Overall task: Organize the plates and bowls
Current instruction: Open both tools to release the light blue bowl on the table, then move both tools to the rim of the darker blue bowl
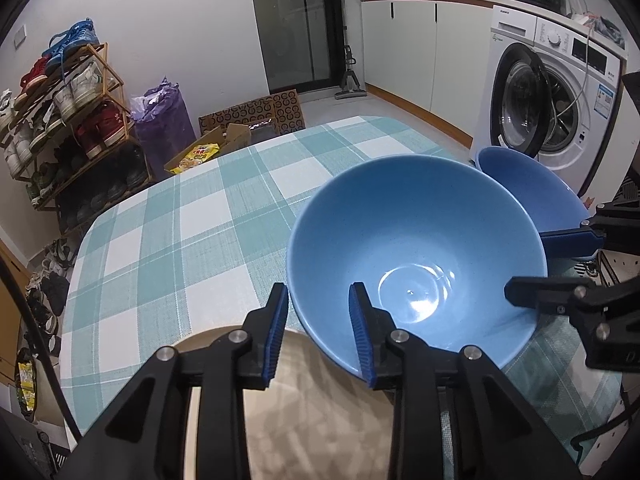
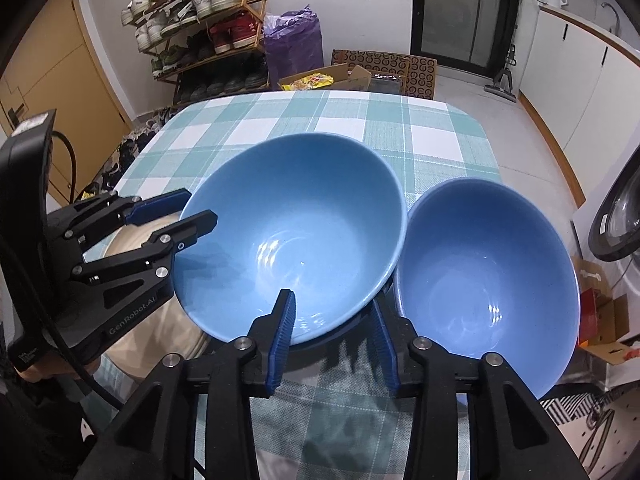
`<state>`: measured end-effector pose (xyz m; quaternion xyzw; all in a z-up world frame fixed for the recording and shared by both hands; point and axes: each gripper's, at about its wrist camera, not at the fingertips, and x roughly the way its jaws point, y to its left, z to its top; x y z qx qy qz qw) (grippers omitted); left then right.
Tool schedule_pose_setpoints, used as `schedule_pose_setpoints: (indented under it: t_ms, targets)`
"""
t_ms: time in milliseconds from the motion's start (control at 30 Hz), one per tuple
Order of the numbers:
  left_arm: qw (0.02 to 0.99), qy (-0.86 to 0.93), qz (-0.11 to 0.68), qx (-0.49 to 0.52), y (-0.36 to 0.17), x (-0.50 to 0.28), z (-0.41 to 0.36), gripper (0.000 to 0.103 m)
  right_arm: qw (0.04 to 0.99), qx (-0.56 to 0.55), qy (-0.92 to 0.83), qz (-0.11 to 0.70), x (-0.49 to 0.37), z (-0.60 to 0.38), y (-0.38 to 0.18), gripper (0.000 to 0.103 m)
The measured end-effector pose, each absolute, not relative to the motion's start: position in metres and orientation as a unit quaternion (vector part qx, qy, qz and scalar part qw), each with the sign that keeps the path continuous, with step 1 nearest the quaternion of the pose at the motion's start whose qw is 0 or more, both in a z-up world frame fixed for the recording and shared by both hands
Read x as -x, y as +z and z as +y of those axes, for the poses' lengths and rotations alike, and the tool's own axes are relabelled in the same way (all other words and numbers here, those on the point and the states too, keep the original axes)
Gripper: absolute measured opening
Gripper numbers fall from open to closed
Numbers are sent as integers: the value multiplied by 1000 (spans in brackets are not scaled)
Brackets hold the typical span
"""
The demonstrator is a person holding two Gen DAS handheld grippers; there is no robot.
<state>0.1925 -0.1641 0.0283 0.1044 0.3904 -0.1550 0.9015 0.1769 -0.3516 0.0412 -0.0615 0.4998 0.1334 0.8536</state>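
Both my left gripper (image 1: 320,308) and right gripper (image 2: 334,324) straddle the tilted light-blue bowl's (image 2: 296,232) rim on the table (image 1: 180,216), fingers parted, so it may slide against the darker bowl (image 2: 486,280).

Readable marks, as I found them: on the black body of my left gripper (image 2: 202,216), seen from my right wrist camera, the white lettering "GenRobot.AI" ran along its side. Lower on that same housing sat a second small white label, too blurred for me to read. The washing machine (image 1: 560,92) bore a small brand word on its top left panel and a blue sticker on its front, neither legible. The yellow packet (image 1: 198,156) in the cardboard box carried print I could not make out.
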Motion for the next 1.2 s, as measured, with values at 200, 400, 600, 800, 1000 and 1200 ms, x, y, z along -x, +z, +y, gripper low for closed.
schedule_pose_setpoints:
  t_ms: [200, 400, 600, 800, 1000, 1200]
  targets:
    - [900, -157, 392, -103, 28, -192, -164, 33, 850, 77, 140, 502, -176, -345, 39, 53]
    - [899, -155, 396, -105, 25, -192, -162, 38, 848, 74, 148, 504, -174, -346, 39, 53]
    - [898, -154, 399, -97, 24, -193, -157, 44, 851, 70, 157, 496, -170, -350, 44, 56]
    - [898, -160, 401, -87, 27, -192, -156, 49, 863, 72, 164, 472, -162, -352, 53, 66]
    - [898, -177, 395, -85, 37, -185, -161, 57, 873, 61, 166, 454, -160, -357, 62, 79]
    - [901, -201, 379, -66, 56, -178, -167, 99, 893, 40, 154, 422, -155, -372, 80, 86]
